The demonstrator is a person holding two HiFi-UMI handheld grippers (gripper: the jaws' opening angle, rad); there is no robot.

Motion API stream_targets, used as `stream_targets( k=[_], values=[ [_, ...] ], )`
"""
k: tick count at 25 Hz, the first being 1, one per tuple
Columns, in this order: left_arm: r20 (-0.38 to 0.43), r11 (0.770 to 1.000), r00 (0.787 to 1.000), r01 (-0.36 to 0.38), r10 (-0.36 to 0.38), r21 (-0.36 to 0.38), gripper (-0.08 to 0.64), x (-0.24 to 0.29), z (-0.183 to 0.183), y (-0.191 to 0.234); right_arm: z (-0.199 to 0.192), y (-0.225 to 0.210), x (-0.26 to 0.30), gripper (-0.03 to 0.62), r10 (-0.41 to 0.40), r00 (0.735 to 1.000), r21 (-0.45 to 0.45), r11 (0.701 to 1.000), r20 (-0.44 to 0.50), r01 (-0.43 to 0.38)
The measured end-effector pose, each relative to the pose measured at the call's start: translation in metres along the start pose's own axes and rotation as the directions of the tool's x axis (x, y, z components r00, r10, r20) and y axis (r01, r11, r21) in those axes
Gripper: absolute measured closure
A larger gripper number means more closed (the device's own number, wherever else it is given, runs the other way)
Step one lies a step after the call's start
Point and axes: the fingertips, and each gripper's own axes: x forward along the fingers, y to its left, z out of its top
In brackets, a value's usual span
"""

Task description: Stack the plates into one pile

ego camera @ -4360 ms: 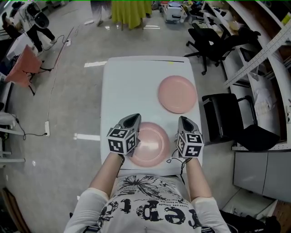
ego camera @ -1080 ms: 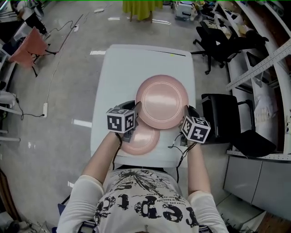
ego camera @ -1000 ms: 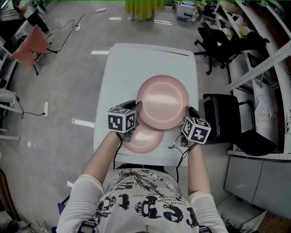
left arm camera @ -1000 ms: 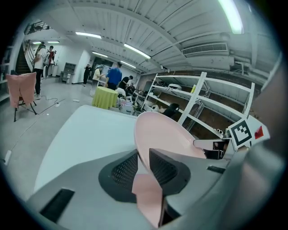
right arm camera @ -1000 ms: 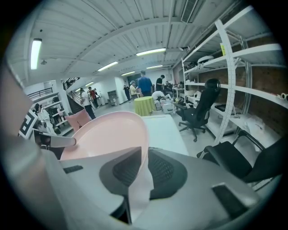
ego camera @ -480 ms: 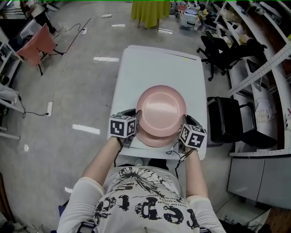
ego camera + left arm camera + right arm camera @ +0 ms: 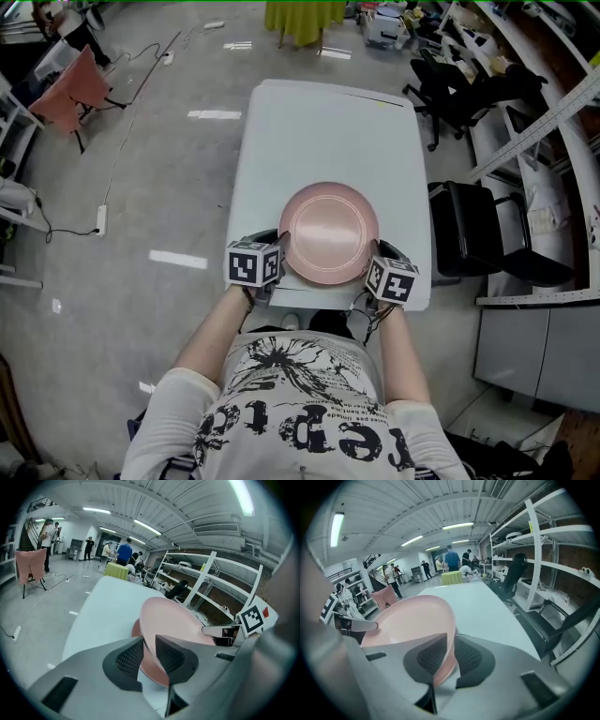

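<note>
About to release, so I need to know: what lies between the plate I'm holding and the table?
The second pink plate, lying on the table under the held plate; the left gripper view shows it.

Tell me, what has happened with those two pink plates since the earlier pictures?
The far plate was picked up: the left gripper and right gripper are shut on its opposite rims. It was carried toward the person and is now over the near plate, hiding it from the head view. The near plate and the white table stayed put.
</note>
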Motion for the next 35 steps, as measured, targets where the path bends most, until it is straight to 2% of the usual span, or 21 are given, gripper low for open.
stream_targets(
  k=[11, 17, 23, 30, 35],
  values=[
    [-0.054, 0.999, 0.997, -0.051, 0.050, -0.019, 0.462, 0.026, -0.033, 0.006, -0.026, -0.015, 0.028, 0.537, 0.012, 0.996, -0.018, 1.000, -0.088, -0.013],
    [-0.061, 0.997, 0.996, -0.067, 0.066, -0.024, 0.460, 0.033, -0.033, 0.010, -0.030, -0.017, 0.043, 0.535, 0.010, 0.994, -0.040, 0.999, -0.113, -0.014],
    [-0.071, 0.993, 0.990, -0.115, 0.118, 0.034, 0.460, 0.038, -0.032, 0.014, -0.026, -0.016, 0.047, 0.530, 0.004, 0.994, -0.092, 0.996, -0.108, -0.014],
    [-0.081, 0.989, 0.986, -0.142, 0.146, 0.052, 0.457, 0.039, -0.031, 0.015, -0.028, -0.016, 0.048, 0.520, -0.031, 0.993, -0.155, 0.988, -0.110, 0.014],
    [-0.087, 0.977, 0.978, -0.182, 0.192, 0.111, 0.440, 0.045, -0.029, 0.012, -0.034, -0.022, 0.048, 0.518, -0.048, 0.994, -0.141, 0.989, -0.103, 0.033]
  ],
)
